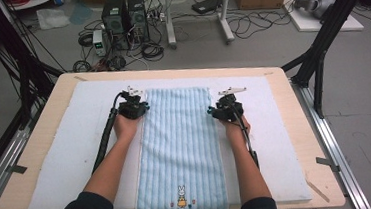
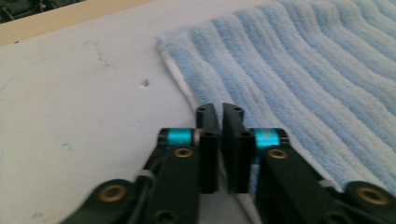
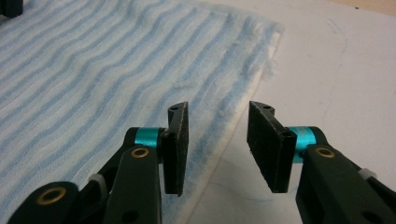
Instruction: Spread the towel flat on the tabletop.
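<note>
Blue striped towel (image 1: 179,145) lengthwise, away from person

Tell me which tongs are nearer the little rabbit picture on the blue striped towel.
Neither clearly: left tongs and right tongs sit at the blue striped towel's far side edges, both well away from the rabbit picture at the near end.

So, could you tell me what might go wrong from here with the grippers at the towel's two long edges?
The left gripper has its jaws nearly together over the edge of the blue striped towel, and it is unclear whether any cloth sits between them, so it might lift away empty. The right gripper stands open astride the other edge; closing now could catch just the thin hem, which may slip. If one side grips and the other misses, the towel would likely skew on the white mat.
</note>
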`<act>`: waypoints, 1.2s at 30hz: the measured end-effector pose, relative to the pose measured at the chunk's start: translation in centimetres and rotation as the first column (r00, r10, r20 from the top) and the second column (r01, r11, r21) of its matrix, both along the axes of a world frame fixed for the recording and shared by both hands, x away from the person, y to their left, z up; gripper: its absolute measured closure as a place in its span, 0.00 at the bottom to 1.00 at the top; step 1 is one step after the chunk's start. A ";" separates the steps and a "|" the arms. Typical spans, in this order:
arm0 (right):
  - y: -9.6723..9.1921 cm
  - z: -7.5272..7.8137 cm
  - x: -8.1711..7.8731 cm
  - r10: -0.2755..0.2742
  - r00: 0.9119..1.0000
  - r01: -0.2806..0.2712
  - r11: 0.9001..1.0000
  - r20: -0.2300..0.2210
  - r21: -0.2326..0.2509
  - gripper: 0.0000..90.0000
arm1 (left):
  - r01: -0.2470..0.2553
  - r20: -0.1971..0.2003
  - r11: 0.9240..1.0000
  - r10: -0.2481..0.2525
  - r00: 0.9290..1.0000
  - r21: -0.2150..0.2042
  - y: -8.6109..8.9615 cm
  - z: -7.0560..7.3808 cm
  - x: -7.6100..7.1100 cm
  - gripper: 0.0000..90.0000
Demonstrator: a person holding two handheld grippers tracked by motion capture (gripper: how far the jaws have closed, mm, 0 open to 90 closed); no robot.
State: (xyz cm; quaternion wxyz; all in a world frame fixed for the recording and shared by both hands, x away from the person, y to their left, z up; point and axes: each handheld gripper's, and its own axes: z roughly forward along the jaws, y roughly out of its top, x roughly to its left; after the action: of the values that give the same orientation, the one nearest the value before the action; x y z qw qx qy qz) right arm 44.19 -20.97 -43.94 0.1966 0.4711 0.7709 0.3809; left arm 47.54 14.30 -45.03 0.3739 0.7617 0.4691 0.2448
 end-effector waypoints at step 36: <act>-6.1 2.8 -8.2 0.021 0.993 -0.025 0.999 0.119 0.040 0.13 | 0.222 0.179 0.935 -0.176 0.968 -0.277 7.5 2.6 -8.0 0.22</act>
State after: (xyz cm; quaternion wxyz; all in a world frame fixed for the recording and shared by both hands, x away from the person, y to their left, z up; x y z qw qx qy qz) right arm 35.96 -27.10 -41.10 0.2279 0.4427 0.7553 0.4262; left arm 39.54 21.77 -42.44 0.5408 0.7202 0.3909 0.1900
